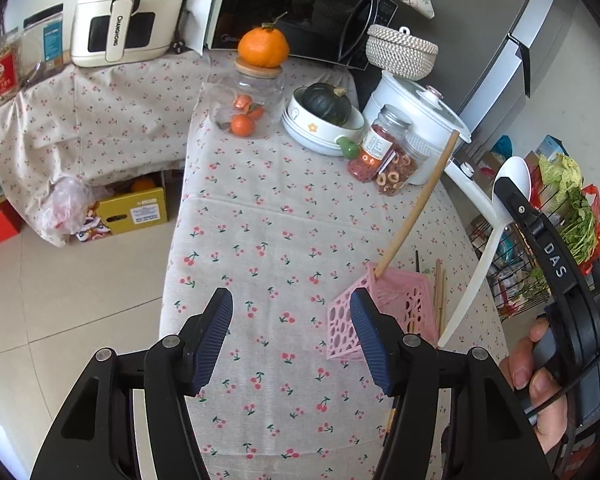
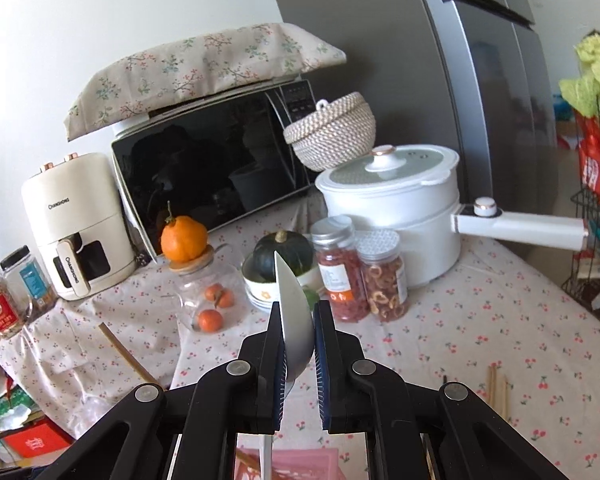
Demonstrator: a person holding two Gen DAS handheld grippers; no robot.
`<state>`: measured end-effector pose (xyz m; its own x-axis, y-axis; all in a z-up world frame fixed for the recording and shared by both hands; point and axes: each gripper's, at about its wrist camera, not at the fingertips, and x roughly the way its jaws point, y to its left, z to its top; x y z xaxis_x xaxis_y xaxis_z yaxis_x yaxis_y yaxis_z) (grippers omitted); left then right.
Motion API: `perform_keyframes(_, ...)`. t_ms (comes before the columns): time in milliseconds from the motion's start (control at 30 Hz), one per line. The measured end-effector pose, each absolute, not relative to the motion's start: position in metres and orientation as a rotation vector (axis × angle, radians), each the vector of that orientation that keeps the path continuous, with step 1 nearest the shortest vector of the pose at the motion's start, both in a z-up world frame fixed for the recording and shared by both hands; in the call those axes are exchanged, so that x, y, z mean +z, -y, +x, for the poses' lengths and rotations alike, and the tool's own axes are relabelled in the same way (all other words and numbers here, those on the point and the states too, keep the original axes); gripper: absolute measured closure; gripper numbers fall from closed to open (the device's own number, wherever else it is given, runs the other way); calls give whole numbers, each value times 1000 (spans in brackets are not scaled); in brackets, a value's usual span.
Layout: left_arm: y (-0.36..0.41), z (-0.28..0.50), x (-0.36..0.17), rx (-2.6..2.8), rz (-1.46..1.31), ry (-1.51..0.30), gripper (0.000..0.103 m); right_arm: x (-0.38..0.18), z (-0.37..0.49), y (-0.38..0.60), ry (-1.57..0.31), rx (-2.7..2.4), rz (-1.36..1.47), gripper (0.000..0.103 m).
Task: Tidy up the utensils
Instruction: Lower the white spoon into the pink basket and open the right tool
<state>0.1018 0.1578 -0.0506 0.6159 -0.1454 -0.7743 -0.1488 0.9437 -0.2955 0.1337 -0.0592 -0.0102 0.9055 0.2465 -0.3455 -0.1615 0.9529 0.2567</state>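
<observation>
A pink perforated holder (image 1: 396, 308) stands on the cherry-print tablecloth (image 1: 260, 240), with a wooden stick (image 1: 416, 208) leaning out of it. My left gripper (image 1: 292, 340) is open and empty just left of the holder. My right gripper (image 2: 298, 320) is shut on the bowl of a white spoon (image 2: 294, 320); in the left wrist view the spoon (image 1: 476, 264) hangs handle down over the holder's right side. The holder's top (image 2: 300, 464) shows under the right gripper. Loose wooden chopsticks (image 1: 440, 296) lie right of the holder; they also show in the right wrist view (image 2: 498, 396).
At the back stand a glass jar with oranges (image 1: 246, 100), a bowl with a dark squash (image 1: 324, 116), two snack jars (image 1: 384, 152), a white pot with a long handle (image 2: 404, 216), a microwave (image 2: 216, 176) and an air fryer (image 1: 128, 12). A wire rack with greens (image 1: 564, 208) stands right of the table.
</observation>
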Motion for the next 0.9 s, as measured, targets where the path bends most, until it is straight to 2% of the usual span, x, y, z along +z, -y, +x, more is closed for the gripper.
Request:
perform_keyframes(200,-174,98,-60,11,-333,-936,39,-32,149,31,-369,105,109,91)
perform_keyframes(367,-176,97,-65,3,-332,-954,39,-48,152,34,-462,138,136,89)
perform_keyframes(433,-173,97,-65,-12,-343,-965,39,-47,151,38,-486,152,141,83)
perform_keyframes(500,-168,96,-66,-29,-353,-977,36,-43,147,44,-498,164,140,67)
perform_keyframes(600,-159,94,-69,-49,-364,-998,29,-36,140,59,-520,194,160,50)
perform_keyframes(733,-145,90,-76,-62,-375,-1031,25,-26,137,88,-579,205,188,39)
perform_keyframes(800,-138,88,-78,-54,-358,-1043,23,-23,135,105,-605,196,199,30)
perform_keyframes(900,-128,86,-80,-44,-320,-1055,16,-23,133,131,-648,176,213,24)
